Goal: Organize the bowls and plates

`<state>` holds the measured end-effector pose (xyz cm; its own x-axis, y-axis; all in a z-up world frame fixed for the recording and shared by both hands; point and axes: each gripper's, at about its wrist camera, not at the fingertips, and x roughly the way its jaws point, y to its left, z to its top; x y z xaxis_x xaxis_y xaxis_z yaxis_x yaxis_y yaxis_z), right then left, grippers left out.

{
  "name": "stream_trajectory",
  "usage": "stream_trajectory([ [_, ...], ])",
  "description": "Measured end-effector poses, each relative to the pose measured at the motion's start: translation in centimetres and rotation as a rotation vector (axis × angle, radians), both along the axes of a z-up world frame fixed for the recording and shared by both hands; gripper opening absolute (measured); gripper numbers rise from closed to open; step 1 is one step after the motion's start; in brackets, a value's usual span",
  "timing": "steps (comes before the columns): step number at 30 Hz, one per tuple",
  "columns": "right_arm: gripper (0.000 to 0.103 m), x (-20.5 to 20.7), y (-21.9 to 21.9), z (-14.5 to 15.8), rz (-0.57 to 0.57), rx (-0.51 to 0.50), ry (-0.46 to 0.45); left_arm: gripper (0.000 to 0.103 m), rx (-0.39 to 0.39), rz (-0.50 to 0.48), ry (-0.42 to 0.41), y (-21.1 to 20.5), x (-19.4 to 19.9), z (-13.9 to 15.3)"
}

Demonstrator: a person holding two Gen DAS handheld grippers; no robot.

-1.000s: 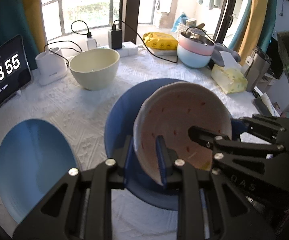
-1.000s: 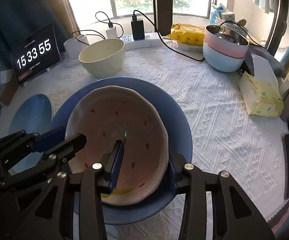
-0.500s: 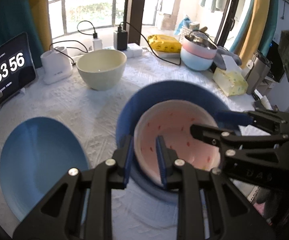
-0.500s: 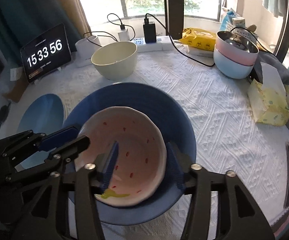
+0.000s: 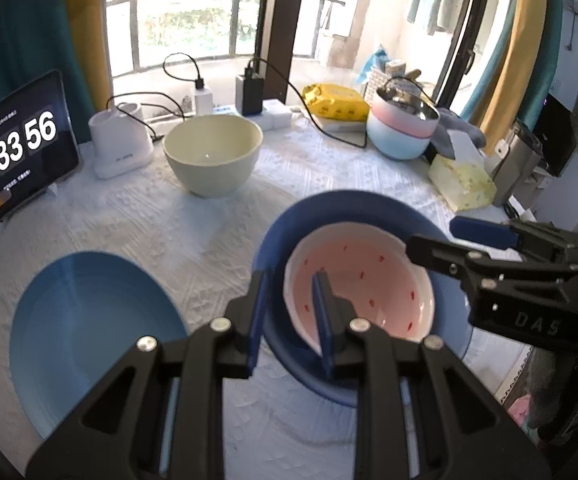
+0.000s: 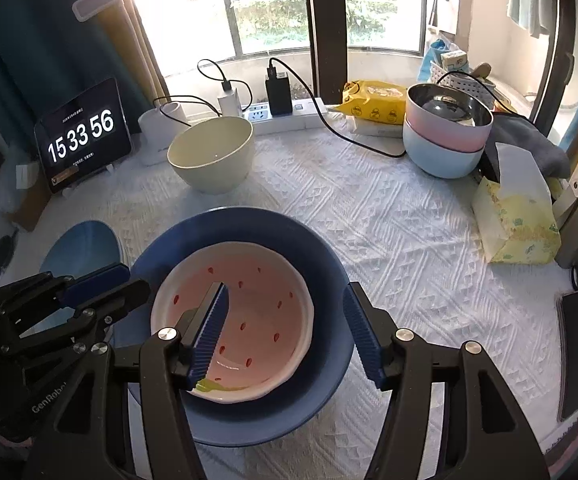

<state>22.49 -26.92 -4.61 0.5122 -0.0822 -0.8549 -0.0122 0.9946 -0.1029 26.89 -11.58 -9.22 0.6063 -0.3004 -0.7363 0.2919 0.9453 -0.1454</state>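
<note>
**Lot: round surface [image 6: 389, 220] under a white textured cloth, by the window.**

1. Pink bowl [image 6: 257, 320], white rim, red flecks inside. It sits upright in the dark blue dish [image 6: 249, 224], straight below both sets of jaws.
2. Right gripper [image 6: 285, 288]. Its jaws stand wide and have just been opening. One pad hangs over the inside of the pink bowl and the other is outside it, above the rim of the dark blue dish. The bowl's near wall lies between them and neither pad presses on it.
3. Left gripper [image 5: 289, 280]. Its jaws are narrow and straddle the pink bowl's rim, one pad inside and one outside. I cannot tell whether the pads clamp the rim.
4. Light blue plate [image 5: 89, 320], flat on the cloth. It lies beside the left jaws, on the side away from the right jaws, apart from the dark blue dish.
5. Cream bowl [image 5: 213, 156], upright and empty, well ahead of both jaws.
6. Stack of bowls [image 6: 445, 148], metal in pink in pale blue. It stands far ahead of the right jaws, off to their outer side.
7. Yellow tissue pack [image 6: 517, 224], beyond the outer side of the right jaws, near the stack.
8. Tablet clock [image 5: 13, 152], propped at the edge, ahead of the left jaws on their outer side.
</note>
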Motion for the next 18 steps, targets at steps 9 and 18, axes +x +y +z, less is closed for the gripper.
stream_trajectory([
  [9, 0.062, 0.9, 0.4, 1.3, 0.01, 0.013, -0.053, 0.046, -0.015, 0.045, -0.038, 1.1, 0.8, 1.6],
  [18, 0.062, 3.0, 0.4, 1.8, -0.004, 0.033, -0.069, 0.047, -0.029, 0.083, -0.065, 2.4, 2.4, 2.7],
])
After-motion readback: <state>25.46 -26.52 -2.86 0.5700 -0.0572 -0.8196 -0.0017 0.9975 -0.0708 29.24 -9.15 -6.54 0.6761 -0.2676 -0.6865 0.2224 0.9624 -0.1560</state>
